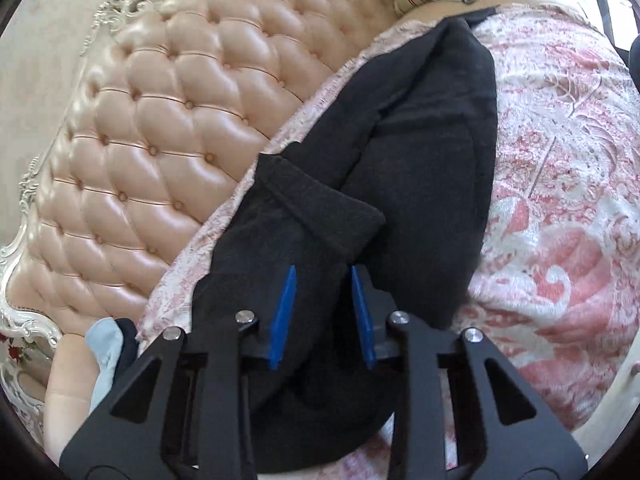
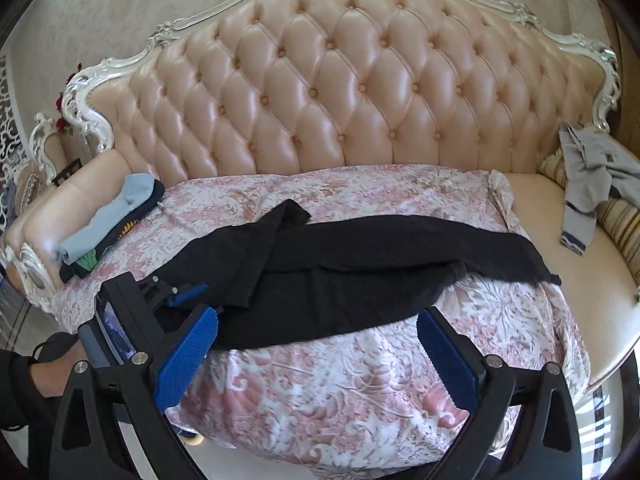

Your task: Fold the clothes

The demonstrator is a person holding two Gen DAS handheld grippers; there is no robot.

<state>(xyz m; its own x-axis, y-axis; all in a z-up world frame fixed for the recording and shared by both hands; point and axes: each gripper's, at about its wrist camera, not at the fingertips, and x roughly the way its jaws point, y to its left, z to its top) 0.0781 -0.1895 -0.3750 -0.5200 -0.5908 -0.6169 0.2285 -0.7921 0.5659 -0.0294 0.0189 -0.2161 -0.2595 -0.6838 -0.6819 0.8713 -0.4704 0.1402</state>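
Black knit fabric, a long garment (image 2: 360, 268), lies stretched left to right across the pink-and-white floral blanket (image 2: 340, 380) that covers the seat of the tufted peach sofa (image 2: 320, 80). Its far edge runs close to the backrest, its right end reaches the blanket's right border, and a folded flap crosses it near the left. The left gripper (image 1: 322, 276) sits at the garment's left end, blue fingers (image 1: 282, 320) narrowed with cloth between them, though whether the pads truly pinch it I cannot tell. The right gripper (image 2: 316, 344) hangs released, jaws wide, just in front of the garment's near edge, over bare blanket. Folded clothes (image 2: 108, 224) rest on the left armrest; a grey garment (image 2: 592, 168) lies crumpled at the right end, with bare cushion beside it.
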